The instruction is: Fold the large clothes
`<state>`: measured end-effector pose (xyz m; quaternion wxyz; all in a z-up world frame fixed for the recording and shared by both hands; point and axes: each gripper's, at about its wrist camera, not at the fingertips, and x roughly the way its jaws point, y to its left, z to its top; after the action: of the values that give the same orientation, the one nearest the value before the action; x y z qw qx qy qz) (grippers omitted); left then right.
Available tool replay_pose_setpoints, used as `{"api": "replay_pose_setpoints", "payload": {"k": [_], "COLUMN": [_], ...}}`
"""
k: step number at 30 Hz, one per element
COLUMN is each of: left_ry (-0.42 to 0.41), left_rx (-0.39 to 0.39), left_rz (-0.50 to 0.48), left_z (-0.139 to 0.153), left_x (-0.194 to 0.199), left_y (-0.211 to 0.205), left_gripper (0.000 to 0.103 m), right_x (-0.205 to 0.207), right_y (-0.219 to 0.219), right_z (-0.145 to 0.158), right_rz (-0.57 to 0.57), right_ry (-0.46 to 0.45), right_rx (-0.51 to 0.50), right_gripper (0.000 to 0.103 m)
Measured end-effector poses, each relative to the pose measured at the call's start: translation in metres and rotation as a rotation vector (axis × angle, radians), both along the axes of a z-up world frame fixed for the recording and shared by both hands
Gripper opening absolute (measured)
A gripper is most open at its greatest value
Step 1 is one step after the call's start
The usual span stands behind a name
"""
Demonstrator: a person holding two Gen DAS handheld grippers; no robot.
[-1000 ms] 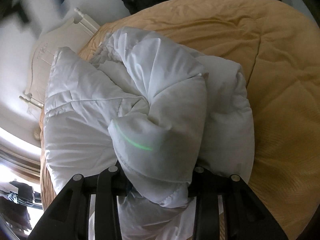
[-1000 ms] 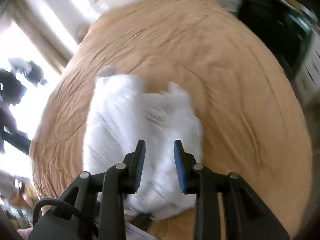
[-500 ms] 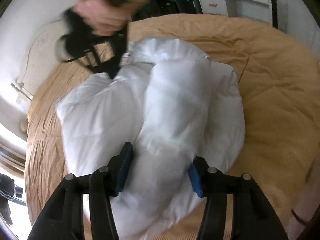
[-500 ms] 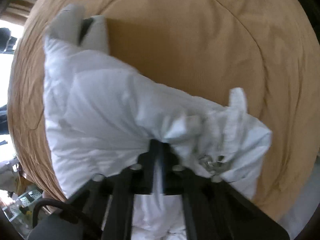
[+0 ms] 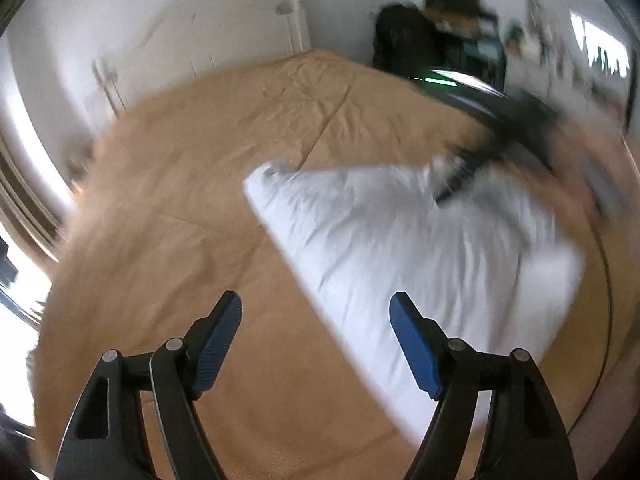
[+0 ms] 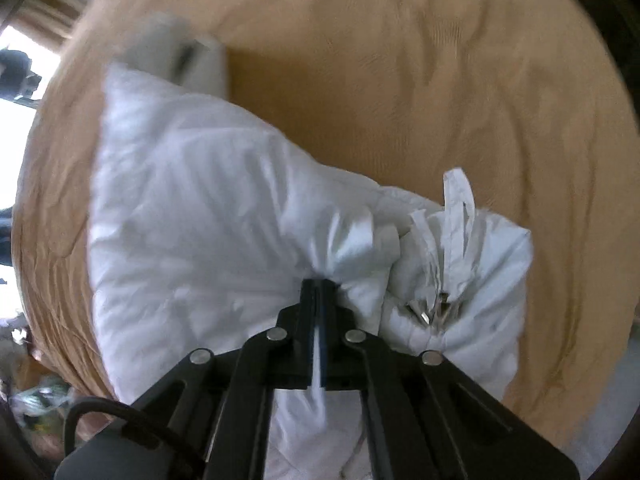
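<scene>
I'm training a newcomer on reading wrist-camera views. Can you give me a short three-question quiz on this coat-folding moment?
1. True or false: the right claw is shut on the white puffer coat.
2. What lies between the left claw pads? A) coat B) nothing C) a pillow
3. What colour is the bedspread under the coat?

Key: 1 true; 2 B, its jaws are opening above the bedspread; 3 tan.

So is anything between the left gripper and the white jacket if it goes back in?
Nothing visible. The left gripper, its jaws opening and empty, hangs over bare tan bedcover beside the white jacket. The right gripper is pinching the jacket's far side.
</scene>
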<state>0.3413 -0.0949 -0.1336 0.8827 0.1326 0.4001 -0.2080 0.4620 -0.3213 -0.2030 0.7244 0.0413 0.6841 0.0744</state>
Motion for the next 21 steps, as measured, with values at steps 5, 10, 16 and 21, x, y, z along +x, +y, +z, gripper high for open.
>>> {"api": "replay_pose_setpoints", "payload": {"k": [5,10,16,21], "left_ry": [0.145,0.201,0.226,0.251], "left_rx": [-0.144,-0.078,-0.060,0.025], "left_rz": [0.043,0.018,-0.053,-0.064], "left_z": [-0.027,-0.065,-0.092,-0.112], "left_x": [0.078,0.105,0.118,0.140], "left_y": [-0.031,-0.084,-0.133,-0.156], "left_gripper": [0.072,0.072,0.084,0.098], "right_x": [-0.105,-0.200,-0.243,-0.252], "right_y": [0.010,0.026,-0.009,-0.028], "right_z": [0.077,0.064,-0.024,-0.044], "right_rz": [0.005,0.020,-0.085,-0.175], "right_ry": [-0.330,-0.450,-0.370,-0.370], "right_rx": [0.043,-0.110,-0.151,-0.095], "right_gripper": [0.006,0.007,0.008,0.008]}}
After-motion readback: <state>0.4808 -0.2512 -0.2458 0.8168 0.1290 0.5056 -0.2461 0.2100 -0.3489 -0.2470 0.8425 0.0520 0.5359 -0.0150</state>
